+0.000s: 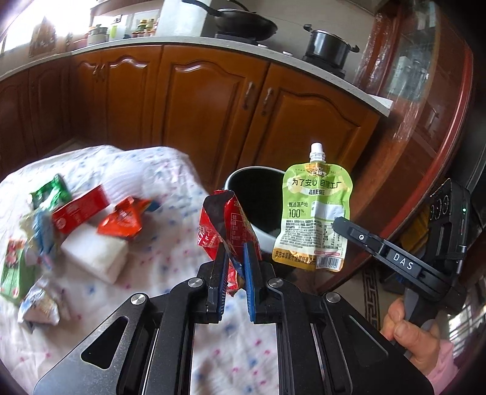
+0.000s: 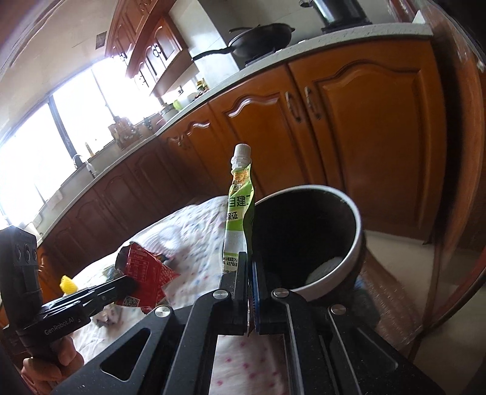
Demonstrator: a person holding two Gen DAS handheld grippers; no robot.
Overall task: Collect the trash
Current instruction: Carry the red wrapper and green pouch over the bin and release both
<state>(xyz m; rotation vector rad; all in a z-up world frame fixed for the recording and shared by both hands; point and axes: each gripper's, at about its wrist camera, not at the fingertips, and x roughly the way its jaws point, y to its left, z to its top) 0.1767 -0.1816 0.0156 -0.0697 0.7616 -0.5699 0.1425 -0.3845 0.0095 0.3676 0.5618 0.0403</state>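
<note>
My left gripper (image 1: 235,247) is shut on a crumpled red snack wrapper (image 1: 226,220) and holds it above the table edge, beside the black trash bin (image 1: 258,194). My right gripper (image 2: 249,256) is shut on a green spouted drink pouch (image 2: 238,209), held upright just left of the bin's rim (image 2: 349,197). The pouch (image 1: 314,212) and right gripper (image 1: 340,223) also show in the left wrist view, right of the bin. The red wrapper (image 2: 145,273) and left gripper (image 2: 127,284) show in the right wrist view at lower left.
On the flowered tablecloth (image 1: 152,170) lie a red box (image 1: 80,208), an orange wrapper (image 1: 123,220), a green packet (image 1: 50,194), a white block (image 1: 94,252) and other wrappers. Wooden cabinets (image 1: 206,100) stand behind, with a wok (image 1: 243,22) and pot (image 1: 326,45) on the counter.
</note>
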